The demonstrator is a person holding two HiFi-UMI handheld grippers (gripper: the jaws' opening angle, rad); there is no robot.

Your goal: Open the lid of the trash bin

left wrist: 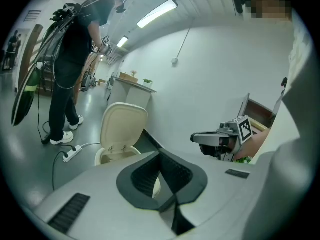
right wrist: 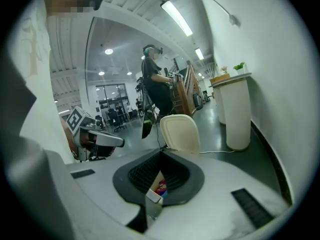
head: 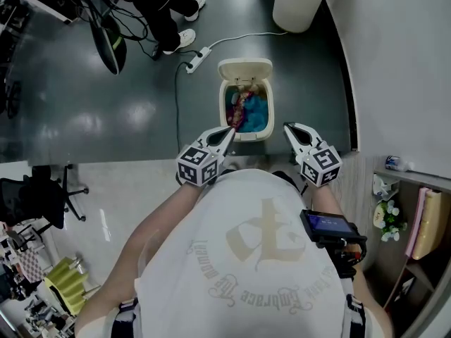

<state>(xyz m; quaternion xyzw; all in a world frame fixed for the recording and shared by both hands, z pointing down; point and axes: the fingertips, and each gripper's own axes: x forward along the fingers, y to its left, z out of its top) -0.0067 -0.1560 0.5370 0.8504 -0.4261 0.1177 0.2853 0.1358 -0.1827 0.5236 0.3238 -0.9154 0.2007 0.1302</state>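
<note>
Cream plastic lid [head: 244, 69] stood tipped back on the trash bin [head: 251, 135] down on the floor [head: 106, 90], my left claw [head: 228, 132] and right claw [head: 288, 127] both closed on nothing above it, and I reckoned one stray nudge could slam it shut.

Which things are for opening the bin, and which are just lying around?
For the job: cream plastic trash bin, its raised cream lid, left gripper, right gripper.
Just lying about: white power strip, black office chair, tall white cylinder.
</note>
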